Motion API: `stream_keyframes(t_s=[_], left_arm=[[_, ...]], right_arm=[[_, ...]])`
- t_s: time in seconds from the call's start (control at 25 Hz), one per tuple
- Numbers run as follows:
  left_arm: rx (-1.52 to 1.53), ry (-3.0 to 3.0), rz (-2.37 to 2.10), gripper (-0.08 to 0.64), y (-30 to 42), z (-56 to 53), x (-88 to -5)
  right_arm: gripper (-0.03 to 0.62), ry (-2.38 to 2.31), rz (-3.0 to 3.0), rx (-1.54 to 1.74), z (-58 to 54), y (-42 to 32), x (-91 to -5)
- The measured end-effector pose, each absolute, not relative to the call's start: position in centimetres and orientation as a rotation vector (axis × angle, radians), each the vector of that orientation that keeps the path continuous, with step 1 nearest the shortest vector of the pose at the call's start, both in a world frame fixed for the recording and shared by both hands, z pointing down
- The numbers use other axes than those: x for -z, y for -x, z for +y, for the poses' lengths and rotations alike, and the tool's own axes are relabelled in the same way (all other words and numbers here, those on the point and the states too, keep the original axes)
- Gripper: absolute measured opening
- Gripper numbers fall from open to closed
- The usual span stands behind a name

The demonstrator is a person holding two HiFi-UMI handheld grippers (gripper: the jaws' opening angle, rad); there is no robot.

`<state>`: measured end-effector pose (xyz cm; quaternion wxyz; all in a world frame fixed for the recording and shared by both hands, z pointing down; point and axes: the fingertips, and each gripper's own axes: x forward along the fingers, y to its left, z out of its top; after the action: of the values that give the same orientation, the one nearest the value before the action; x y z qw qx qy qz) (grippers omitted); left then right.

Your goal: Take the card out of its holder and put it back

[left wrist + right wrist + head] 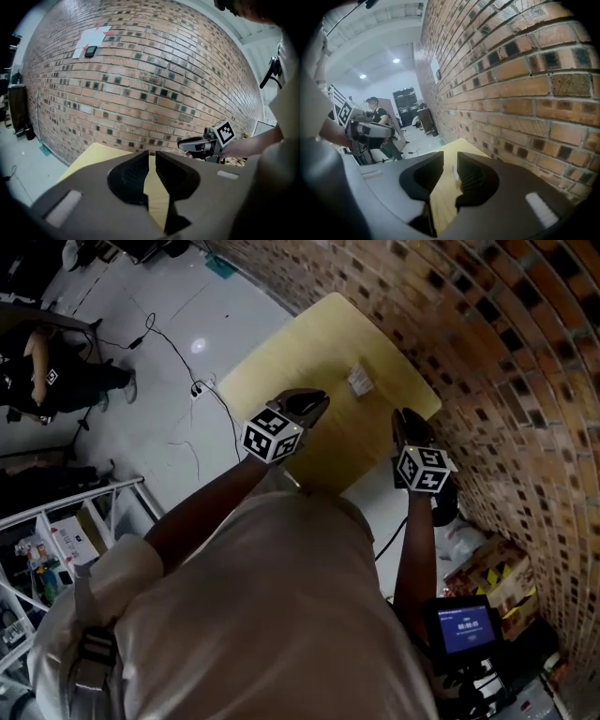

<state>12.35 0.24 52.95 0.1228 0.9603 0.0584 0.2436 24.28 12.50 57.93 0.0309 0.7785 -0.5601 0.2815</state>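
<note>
The card in its holder point(360, 381) is a small pale tag lying on the yellow table point(281, 362) near the brick wall. From the right gripper view the card holder point(454, 174) shows edge-on, farther along the table point(445, 187) beyond the jaws. My left gripper point(317, 403) hovers over the table's near part, left of the holder; its jaws point(151, 157) stand a narrow gap apart with nothing between them. At the table's near right edge, my right gripper point(405, 418) is open and empty point(450, 161). Neither touches the holder.
A brick wall point(506, 352) runs along the table's far and right sides. A cable point(178, 352) trails over the white floor at the left. A seated person point(47, 371) and a metal rack point(66, 531) are at the left, a small lit screen point(466, 626) at lower right.
</note>
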Motion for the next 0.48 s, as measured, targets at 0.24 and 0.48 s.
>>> stream_keyframes(t_s=[0.24, 0.48], left_arm=[[-0.718, -2.781, -0.009, 0.064, -10.2, -2.7, -53.8], [-0.664, -2.730, -0.149, 0.064, -8.1, -4.9, -54.3]], right_arm=[[0.084, -2.284, -1.793, -0.892, 9.9, -24.0, -60.2], [0.084, -2.176, -1.809, -0.918, 7.6, -23.5, -62.3]])
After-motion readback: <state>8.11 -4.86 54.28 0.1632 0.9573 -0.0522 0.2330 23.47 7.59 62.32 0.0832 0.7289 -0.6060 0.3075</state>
